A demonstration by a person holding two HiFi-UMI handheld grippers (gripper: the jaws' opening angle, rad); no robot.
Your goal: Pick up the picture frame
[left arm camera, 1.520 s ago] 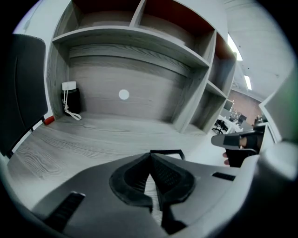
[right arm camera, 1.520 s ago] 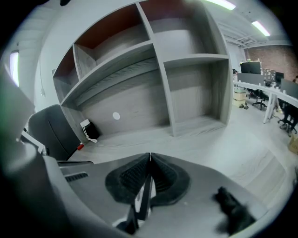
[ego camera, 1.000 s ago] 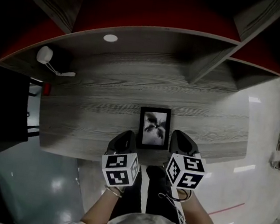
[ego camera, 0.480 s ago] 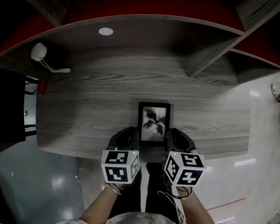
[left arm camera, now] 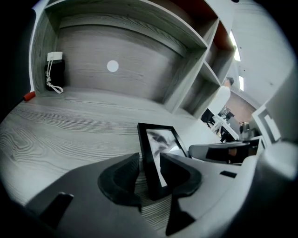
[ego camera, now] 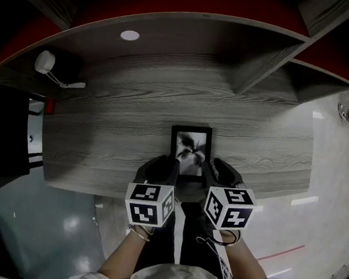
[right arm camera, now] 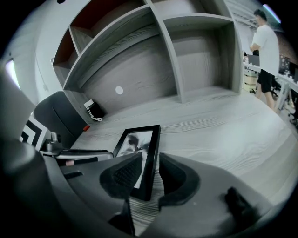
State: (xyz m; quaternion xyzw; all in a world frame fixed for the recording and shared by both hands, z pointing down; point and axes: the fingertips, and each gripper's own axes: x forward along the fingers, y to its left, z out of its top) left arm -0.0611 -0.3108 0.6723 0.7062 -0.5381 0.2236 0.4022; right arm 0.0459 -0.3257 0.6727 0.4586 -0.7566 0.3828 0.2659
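A black picture frame (ego camera: 190,151) with a grey-and-white print lies flat on the grey wooden desk (ego camera: 113,129), near its front edge. My left gripper (ego camera: 170,166) is at the frame's near left corner. Its jaws are opening and straddle the frame's left bar (left arm camera: 146,153), with a gap beside the outer pad. My right gripper (ego camera: 216,170) is at the near right corner. There the jaws stand on either side of the frame's right bar (right arm camera: 151,155), and desk shows between the bar and the outer pad. In both gripper views the frame (right arm camera: 139,139) rests on the wood.
A white device with a cable (ego camera: 45,63) sits at the desk's back left, with a small red thing (ego camera: 49,106) near the left edge. Shelf compartments and a slanted divider (ego camera: 257,70) rise behind the desk. A person (right arm camera: 266,51) stands off to the right.
Both grippers have come forward and down from the frame's near corners, so their fingers now reach along its two side bars. The frame lies where it was.
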